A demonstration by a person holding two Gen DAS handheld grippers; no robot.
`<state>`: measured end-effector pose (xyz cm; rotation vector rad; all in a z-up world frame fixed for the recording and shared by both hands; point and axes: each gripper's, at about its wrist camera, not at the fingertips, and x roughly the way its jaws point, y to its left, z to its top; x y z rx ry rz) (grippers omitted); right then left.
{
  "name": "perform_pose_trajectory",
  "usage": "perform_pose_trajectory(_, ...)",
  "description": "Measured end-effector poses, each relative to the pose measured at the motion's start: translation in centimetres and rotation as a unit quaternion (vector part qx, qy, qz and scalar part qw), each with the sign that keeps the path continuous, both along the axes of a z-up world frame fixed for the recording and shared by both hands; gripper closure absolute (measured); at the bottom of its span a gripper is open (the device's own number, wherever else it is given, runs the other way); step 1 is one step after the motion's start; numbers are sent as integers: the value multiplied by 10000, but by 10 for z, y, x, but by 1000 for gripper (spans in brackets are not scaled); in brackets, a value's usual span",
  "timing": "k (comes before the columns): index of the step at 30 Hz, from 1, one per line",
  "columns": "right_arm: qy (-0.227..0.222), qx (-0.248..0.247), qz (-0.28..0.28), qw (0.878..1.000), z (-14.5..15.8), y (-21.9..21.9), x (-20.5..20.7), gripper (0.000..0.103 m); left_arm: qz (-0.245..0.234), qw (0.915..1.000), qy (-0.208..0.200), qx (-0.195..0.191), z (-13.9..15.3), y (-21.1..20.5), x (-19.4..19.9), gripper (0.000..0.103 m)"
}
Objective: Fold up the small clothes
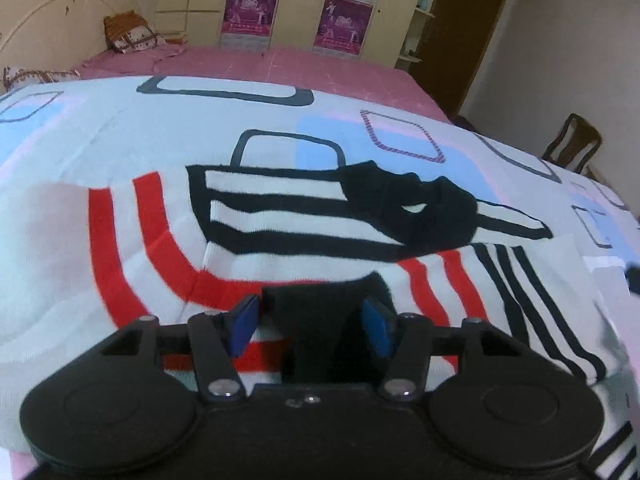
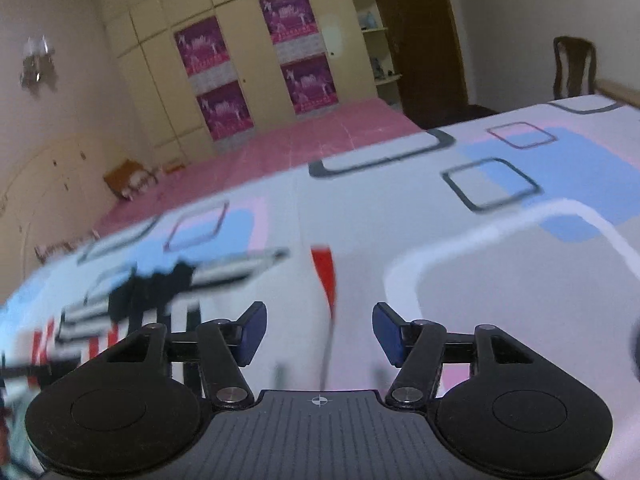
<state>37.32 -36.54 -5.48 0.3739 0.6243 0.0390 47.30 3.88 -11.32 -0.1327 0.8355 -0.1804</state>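
A white knit garment (image 1: pixel 280 216) with red and black stripes lies folded on the patterned bedspread (image 1: pixel 120 128). Its black collar (image 1: pixel 420 208) is bunched at the right of the striped panel. My left gripper (image 1: pixel 311 330) hangs low over the garment's near edge. It is open, and a black part of the cloth (image 1: pixel 320 312) lies between its blue pads (image 1: pixel 244 328) without being pinched. My right gripper (image 2: pixel 320 334) is open and empty over bare bedspread (image 2: pixel 480 280). The garment (image 2: pixel 132 312) shows blurred to its left, with a red strip (image 2: pixel 324 272) just ahead.
Pink sheet (image 1: pixel 280 68) covers the far part of the bed, with a pillow (image 1: pixel 132 32) at the headboard. Wardrobe doors with purple posters (image 2: pixel 216 76) stand behind. A wooden chair (image 2: pixel 574 66) and a dark door (image 2: pixel 420 32) are past the bed's right edge.
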Motion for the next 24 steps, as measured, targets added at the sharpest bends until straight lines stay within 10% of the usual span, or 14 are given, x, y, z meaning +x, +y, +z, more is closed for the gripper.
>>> perform_pose_trajectory(6, 531, 703, 84, 9961, -31, -27, 77, 60, 400, 9992, -55, -49, -2, 2, 0, 69)
perform_pose_trajectory(8, 791, 1137, 225, 9901, -46, -36, 91, 60, 386, 9992, -86, -100, -3, 1, -1, 89)
perform_pose_trajectory(10, 831, 1390, 476, 9857, -52, -39, 94, 91, 342, 9990, -213, -215, -1, 1, -4, 97)
perform_pose_trajectory(17, 483, 0, 602, 9970, -51, -20, 79, 94, 464, 9975, -500, 209, -8, -3, -21, 96)
perform_pose_trajectory(20, 547, -113, 594, 9967, -41, -24, 79, 88, 571, 9972, -402, 255, -1, 2, -17, 67)
perform_pose_trajectory(22, 306, -486, 250, 9980, -26, -27, 67, 46, 1019, 9901, -682, 677, 14, 2, -27, 38)
perform_pose_trajectory(24, 59, -333, 441, 9985, -12, -27, 56, 49, 945, 9865, -1160, 659, 29, -13, -35, 30)
